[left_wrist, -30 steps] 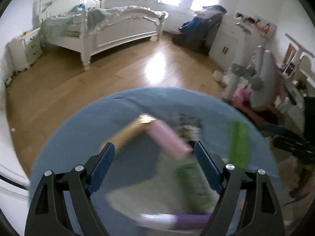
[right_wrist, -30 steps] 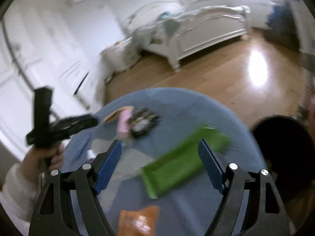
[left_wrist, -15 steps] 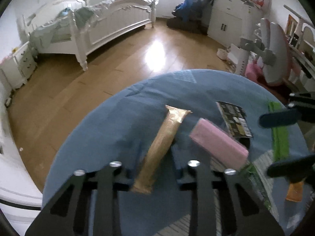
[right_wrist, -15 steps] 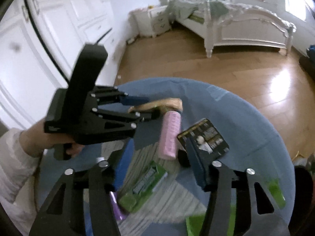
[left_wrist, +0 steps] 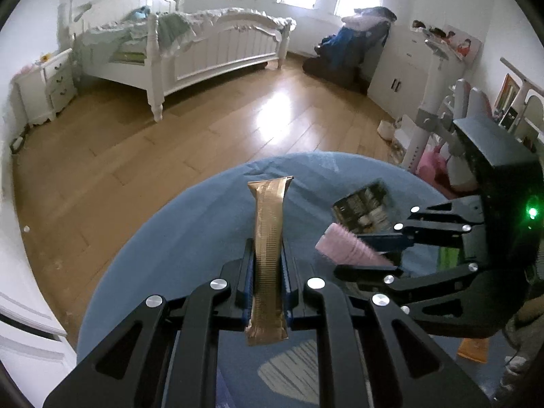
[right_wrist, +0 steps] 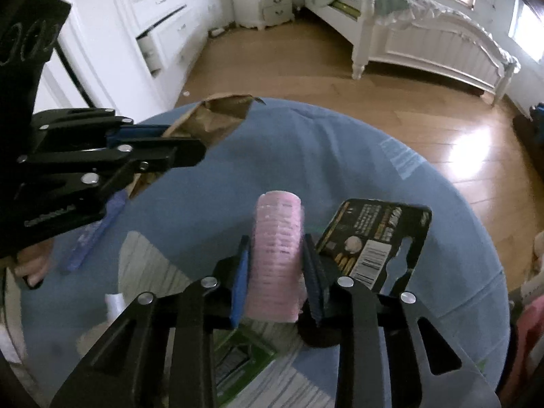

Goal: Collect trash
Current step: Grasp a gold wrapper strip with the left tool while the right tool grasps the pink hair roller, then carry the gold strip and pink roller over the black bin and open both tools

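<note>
My left gripper is shut on a long gold wrapper, held above the round blue table. My right gripper is shut on a pink ribbed roll. The right gripper also shows in the left wrist view, with the pink roll between its fingers. The left gripper shows in the right wrist view, with the gold wrapper sticking out. A black printed packet lies on the table just right of the pink roll; it also shows in the left wrist view.
A blue-purple wrapper, a green packet and an orange packet lie on the table. A white bed stands across the wooden floor. White cabinets are at the left, and a chair with clutter at the right.
Both grippers have closed, the left on the gold wrapper and the right on the pink roll. Both items are now raised off the table.
</note>
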Action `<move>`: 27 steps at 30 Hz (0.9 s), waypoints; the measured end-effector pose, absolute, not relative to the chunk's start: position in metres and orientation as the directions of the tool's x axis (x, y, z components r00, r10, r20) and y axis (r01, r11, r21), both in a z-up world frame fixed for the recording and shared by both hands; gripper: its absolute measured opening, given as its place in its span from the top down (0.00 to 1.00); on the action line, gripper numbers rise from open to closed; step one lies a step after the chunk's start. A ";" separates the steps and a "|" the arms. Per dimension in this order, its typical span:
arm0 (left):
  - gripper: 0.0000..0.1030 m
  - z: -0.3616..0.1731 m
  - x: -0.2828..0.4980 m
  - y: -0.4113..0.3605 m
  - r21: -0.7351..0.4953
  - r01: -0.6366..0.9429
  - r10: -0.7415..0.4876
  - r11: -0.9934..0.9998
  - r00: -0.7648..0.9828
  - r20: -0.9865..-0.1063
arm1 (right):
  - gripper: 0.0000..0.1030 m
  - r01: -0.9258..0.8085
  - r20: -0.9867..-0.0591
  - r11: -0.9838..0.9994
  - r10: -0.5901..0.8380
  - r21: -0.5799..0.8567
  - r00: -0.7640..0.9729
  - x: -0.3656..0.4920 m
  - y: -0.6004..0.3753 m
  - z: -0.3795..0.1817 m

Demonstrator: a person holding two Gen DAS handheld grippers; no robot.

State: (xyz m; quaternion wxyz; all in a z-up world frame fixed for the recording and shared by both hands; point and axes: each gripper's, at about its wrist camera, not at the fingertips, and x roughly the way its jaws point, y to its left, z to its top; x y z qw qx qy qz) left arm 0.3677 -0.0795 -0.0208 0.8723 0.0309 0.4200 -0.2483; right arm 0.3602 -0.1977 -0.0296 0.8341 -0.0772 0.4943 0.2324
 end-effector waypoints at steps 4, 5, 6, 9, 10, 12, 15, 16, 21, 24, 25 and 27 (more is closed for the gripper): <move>0.86 -0.009 0.357 -0.079 -0.171 0.455 -0.420 0.874 0.532 -0.735 | 0.71 -0.452 -0.795 0.870 0.412 0.198 0.445 0.341 -0.217 -0.002; 0.86 -0.005 0.354 -0.082 -0.179 0.456 -0.428 0.872 0.531 -0.731 | 0.71 -0.448 -0.766 0.863 0.447 0.234 0.461 0.333 -0.226 0.009; 0.86 -0.001 0.352 -0.084 -0.183 0.456 -0.432 0.871 0.531 -0.729 | 0.71 -0.443 -0.740 0.858 0.471 0.259 0.481 0.326 -0.236 0.019; 0.86 0.011 0.342 -0.100 -0.193 0.471 -0.451 0.861 0.530 -0.718 | 0.71 -0.412 -0.659 0.859 0.502 0.305 0.560 0.306 -0.272 0.048; 0.86 0.014 0.338 -0.109 -0.194 0.483 -0.460 0.854 0.526 -0.715 | 0.71 -0.396 -0.635 0.862 0.503 0.316 0.587 0.297 -0.287 0.056; 0.86 0.020 0.332 -0.127 -0.192 0.508 -0.475 0.840 0.517 -0.712 | 0.71 -0.364 -0.598 0.870 0.494 0.333 0.631 0.288 -0.317 0.066; 0.86 0.029 0.324 -0.160 -0.203 0.552 -0.514 0.809 0.496 -0.700 | 0.71 -0.300 -0.558 0.889 0.452 0.346 0.696 0.268 -0.367 0.077; 0.86 0.032 0.320 -0.177 -0.211 0.572 -0.533 0.793 0.483 -0.695 | 0.71 -0.282 -0.551 0.894 0.438 0.348 0.710 0.259 -0.382 0.078; 0.86 0.035 0.309 -0.247 -0.248 0.637 -0.598 0.730 0.420 -0.682 | 0.71 -0.161 -0.524 0.911 0.355 0.379 0.774 0.226 -0.466 0.074; 0.86 0.031 0.301 -0.287 -0.267 0.666 -0.625 0.696 0.379 -0.683 | 0.71 -0.094 -0.522 0.913 0.309 0.398 0.795 0.208 -0.510 0.063; 0.86 0.029 0.299 -0.304 -0.275 0.677 -0.634 0.683 0.361 -0.684 | 0.71 -0.079 -0.521 0.910 0.302 0.406 0.799 0.202 -0.520 0.059; 0.86 0.025 0.298 -0.326 -0.289 0.688 -0.644 0.666 0.334 -0.688 | 0.71 -0.037 -0.522 0.906 0.276 0.422 0.807 0.192 -0.546 0.048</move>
